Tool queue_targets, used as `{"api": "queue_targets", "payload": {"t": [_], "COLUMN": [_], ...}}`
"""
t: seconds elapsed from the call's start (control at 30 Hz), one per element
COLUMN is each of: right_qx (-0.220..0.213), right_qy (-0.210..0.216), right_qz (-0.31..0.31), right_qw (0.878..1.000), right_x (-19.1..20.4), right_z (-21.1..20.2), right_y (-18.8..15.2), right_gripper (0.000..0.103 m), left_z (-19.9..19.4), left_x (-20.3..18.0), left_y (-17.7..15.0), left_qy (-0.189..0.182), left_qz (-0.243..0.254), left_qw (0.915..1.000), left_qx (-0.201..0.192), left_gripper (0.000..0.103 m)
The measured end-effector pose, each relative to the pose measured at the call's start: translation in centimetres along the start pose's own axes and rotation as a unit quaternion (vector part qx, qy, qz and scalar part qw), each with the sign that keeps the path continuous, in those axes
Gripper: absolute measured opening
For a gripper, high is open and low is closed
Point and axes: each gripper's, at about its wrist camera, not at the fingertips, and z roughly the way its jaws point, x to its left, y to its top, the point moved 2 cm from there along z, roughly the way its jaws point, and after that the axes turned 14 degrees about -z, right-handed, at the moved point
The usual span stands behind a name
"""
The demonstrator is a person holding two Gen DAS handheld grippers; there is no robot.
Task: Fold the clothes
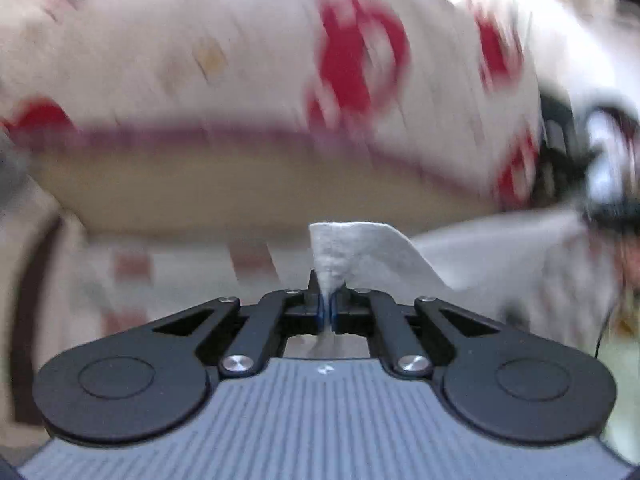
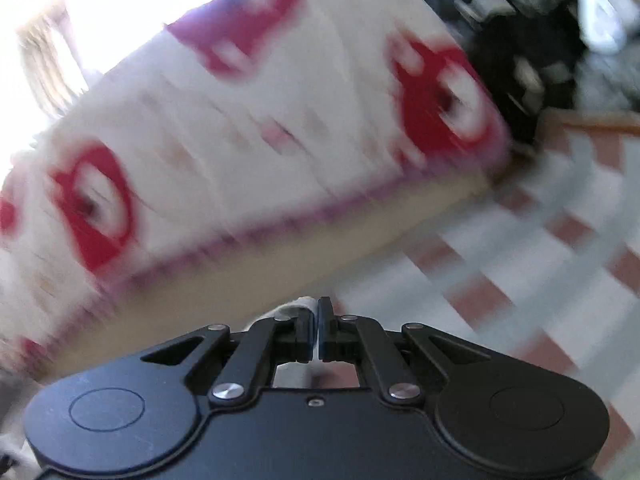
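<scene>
The left gripper [image 1: 328, 300] is clamped on a corner of a pale grey cloth [image 1: 360, 248]; the fabric pokes up between its closed fingers and trails away toward 3 o'clock. The right gripper [image 2: 314, 320] is also pressed together, with a sliver of pale fabric [image 2: 294, 308] pinched at its tips, at about 10 o'clock from the fingers.

Both views are heavily blurred, so the cloth's full outline cannot be read. As far as they show, it is held by two points and hangs free of the checked red-and-white surface [image 2: 520, 264] below; I see no finished fold, so I judge the task is at an early stage, with laying out and folding yet to do.

The long axis probably runs between the two grippers, roughly 9 to 3 o'clock in the left view. A white box with red marks [image 1: 280, 60] fills the background.
</scene>
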Motion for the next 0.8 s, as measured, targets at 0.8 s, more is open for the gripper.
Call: {"api": "queue_targets", "payload": {"t": [0.8], "right_qx": [0.067], "right_qy": [-0.050], "right_qz": [-0.124], "right_qw": [0.989], "right_x": [9.6], "right_z": [22.3], "right_y": [9.6], "right_gripper": [0.008], "left_z": [21.7], "left_x": [6.2], "left_y": [6.0], "left_qy": [0.180], "left_qz": [0.100], "left_qw": [0.9778], "left_qx": [-0.039], "left_gripper": [0.011]}}
